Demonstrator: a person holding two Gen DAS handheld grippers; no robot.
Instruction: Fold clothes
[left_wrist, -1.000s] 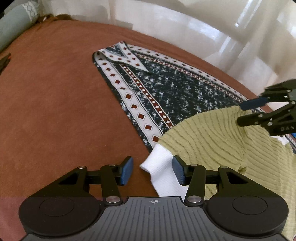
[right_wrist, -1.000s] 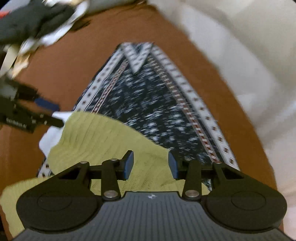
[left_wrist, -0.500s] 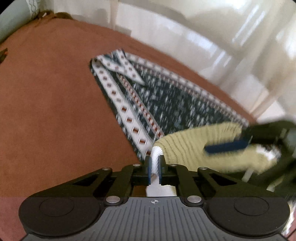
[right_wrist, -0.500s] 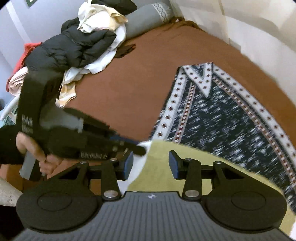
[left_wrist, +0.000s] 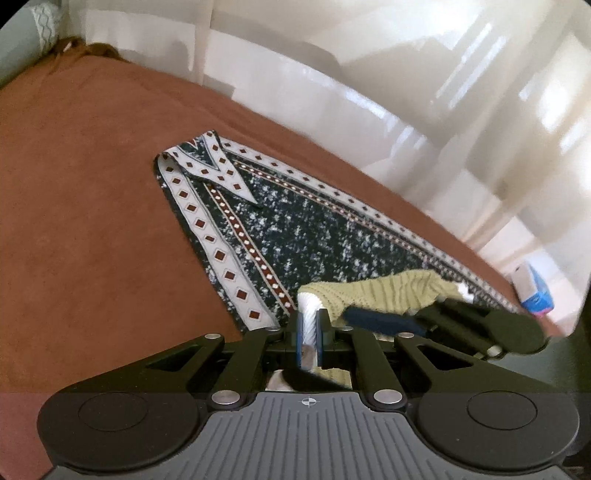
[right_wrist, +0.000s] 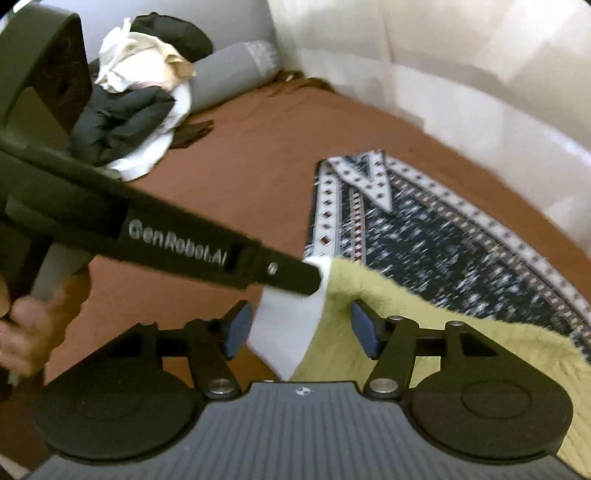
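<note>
Bed: brown cover, patterned dark cloth lying flat on it.
Writing: "GenRobot.AI" on left gripper.
Sweater: green sweater on the cloth; its white cuff is clamped by the left fingers, which were apart a second ago.
Right gripper: fingers apart around the cuff.
Hidden: sweater mostly behind the grippers.

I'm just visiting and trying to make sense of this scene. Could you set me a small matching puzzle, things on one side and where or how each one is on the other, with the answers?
Things:
1. left gripper
2. right gripper
3. patterned cloth
4. pile of clothes

States:
A. heaped at the far end, beside a grey bolster
B. open, fingers apart
C. spread flat on the brown cover
D. shut on the sweater's white cuff

Pairs: 1-D, 2-B, 3-C, 4-A
</note>
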